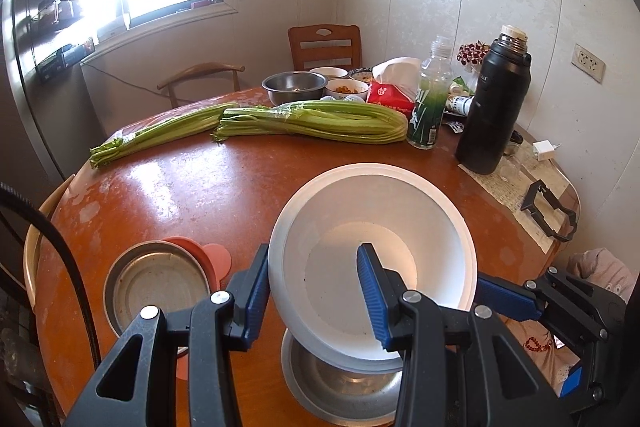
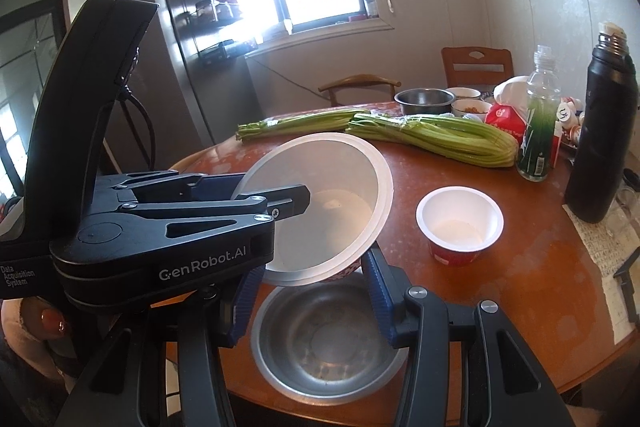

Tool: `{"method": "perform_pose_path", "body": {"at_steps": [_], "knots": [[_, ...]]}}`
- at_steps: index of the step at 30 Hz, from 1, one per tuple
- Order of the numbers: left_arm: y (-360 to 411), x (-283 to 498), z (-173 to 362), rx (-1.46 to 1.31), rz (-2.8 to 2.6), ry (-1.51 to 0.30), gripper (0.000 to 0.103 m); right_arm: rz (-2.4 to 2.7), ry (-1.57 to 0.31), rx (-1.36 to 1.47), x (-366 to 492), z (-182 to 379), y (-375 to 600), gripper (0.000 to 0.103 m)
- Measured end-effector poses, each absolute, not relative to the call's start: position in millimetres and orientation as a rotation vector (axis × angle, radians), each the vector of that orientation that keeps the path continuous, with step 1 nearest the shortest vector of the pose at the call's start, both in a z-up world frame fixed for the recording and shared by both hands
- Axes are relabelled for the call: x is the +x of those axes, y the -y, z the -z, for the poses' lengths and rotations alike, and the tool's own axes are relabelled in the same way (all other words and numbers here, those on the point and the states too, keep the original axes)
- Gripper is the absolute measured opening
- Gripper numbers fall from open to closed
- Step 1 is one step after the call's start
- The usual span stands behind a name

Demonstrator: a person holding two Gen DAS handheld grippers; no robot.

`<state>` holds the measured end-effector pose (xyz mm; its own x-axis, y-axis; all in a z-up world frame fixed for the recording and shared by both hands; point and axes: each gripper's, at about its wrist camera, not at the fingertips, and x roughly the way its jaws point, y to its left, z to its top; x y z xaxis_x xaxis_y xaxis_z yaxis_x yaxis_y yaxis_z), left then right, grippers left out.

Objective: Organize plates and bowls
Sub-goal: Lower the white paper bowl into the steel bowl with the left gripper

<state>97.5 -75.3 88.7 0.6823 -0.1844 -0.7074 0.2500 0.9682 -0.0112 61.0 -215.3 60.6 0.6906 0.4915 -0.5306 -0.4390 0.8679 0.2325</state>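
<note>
Now our left fingers (image 1: 316,301) pinch the white bowl's (image 1: 372,223) rim at nine o'clock, right fingers (image 2: 312,301) part-open, empty; next, nest it into the steel bowl (image 2: 320,343).

Left gripper (image 1: 316,301) clamping tilted white bowl (image 1: 372,259) (by its rim), above steel bowl (image 1: 340,387), round table (image 1: 192,187)

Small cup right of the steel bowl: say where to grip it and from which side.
Pinch the cup by its rim wall, one finger inside, one outside, coming down from above. It stands upright and open, apart from the steel bowl; its red sides taper downward, so a side grip might slip.
</note>
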Motion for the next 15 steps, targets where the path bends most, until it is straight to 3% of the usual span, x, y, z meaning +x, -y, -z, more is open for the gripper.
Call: {"method": "perform_pose_path", "body": {"at_steps": [15], "knots": [[80,72,-53,0.087,0.244,-0.813,0.043,-0.526,-0.673,0.064,38,-28,219,0.051]]}}
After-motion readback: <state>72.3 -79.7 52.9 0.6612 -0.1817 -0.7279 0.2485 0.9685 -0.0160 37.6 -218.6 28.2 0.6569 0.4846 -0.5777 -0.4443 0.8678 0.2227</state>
